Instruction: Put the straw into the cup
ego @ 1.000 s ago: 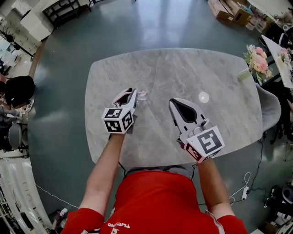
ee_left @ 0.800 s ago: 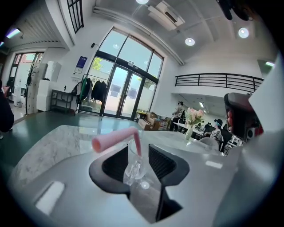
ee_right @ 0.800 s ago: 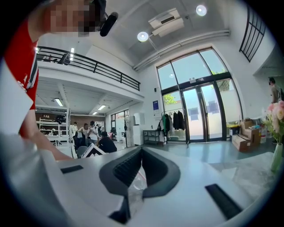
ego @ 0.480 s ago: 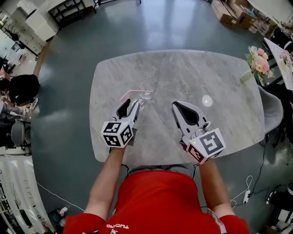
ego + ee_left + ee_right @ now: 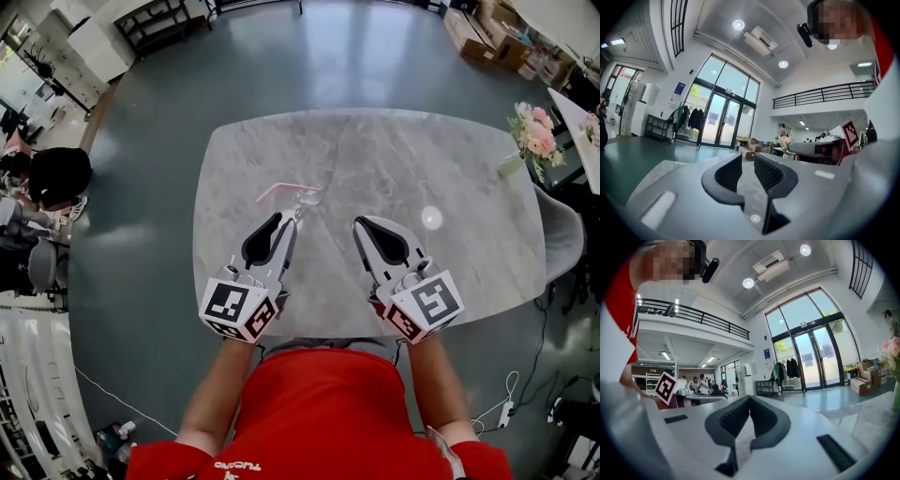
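On the marble table (image 5: pixel 450 169) stands a clear cup (image 5: pixel 308 197). A pink straw (image 5: pixel 275 190) leans out of it to the left; how deep its end sits in the cup I cannot tell. My left gripper (image 5: pixel 281 225) hangs just short of the cup, apart from it, its jaws closing with a gap and nothing between them. From the left gripper view, the left gripper (image 5: pixel 747 160) points level over the room, with cup and straw hidden. My right gripper (image 5: pixel 361 225) is off to the cup's right, and in its own view the right gripper (image 5: pixel 749 399) shows its pads together and empty.
A small white round spot (image 5: pixel 431 217) lies on the table right of the grippers. A vase of pink flowers (image 5: pixel 531 139) stands at the table's far right edge, with a grey chair (image 5: pixel 561 234) beside it. A person (image 5: pixel 56 178) sits off to the left.
My left gripper has let go at the cup and pulled back toward me, rising. The pink straw stays at the cup. The right gripper has barely shifted.
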A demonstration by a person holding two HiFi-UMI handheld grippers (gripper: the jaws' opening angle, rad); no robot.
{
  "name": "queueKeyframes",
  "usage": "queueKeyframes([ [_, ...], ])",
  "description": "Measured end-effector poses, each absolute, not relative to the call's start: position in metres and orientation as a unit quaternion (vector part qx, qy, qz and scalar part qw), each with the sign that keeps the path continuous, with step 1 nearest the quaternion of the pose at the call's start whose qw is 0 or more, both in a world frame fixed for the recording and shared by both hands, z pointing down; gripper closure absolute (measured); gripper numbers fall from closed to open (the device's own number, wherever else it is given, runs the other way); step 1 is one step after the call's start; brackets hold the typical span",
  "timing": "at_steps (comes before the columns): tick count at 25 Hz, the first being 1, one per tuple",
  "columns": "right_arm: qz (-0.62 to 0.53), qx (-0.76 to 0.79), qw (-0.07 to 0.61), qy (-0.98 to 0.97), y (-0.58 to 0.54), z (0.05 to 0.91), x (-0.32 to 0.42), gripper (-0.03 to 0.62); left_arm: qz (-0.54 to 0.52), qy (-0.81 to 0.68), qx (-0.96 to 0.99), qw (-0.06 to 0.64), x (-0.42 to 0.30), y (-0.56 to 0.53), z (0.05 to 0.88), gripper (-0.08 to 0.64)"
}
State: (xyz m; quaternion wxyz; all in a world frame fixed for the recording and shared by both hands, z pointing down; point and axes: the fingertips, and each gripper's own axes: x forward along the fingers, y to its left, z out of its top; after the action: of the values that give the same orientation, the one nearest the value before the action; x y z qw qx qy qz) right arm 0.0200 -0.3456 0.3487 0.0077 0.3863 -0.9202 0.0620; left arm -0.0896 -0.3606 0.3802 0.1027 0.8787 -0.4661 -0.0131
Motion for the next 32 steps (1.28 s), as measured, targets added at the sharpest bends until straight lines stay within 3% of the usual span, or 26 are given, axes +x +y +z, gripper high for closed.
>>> queueKeyframes([
  [6, 0.047, 0.375, -0.013, -0.926, -0.333, 0.33, 0.016, 0.591, -0.02, -0.456, 0.889, 0.029, -0.085, -0.339, 0.327, 0.554],
  [16, 0.024, 0.367, -0.03, -0.929, -0.315, 0.305, 0.012, 0.591, -0.034, -0.426, 0.904, 0.008, -0.076, -0.315, 0.287, 0.554],
  [32, 0.018, 0.355, -0.004, -0.935, -0.304, 0.307, 0.004, 0.591, -0.037, -0.42, 0.906, 0.028, -0.073, -0.31, 0.292, 0.554],
])
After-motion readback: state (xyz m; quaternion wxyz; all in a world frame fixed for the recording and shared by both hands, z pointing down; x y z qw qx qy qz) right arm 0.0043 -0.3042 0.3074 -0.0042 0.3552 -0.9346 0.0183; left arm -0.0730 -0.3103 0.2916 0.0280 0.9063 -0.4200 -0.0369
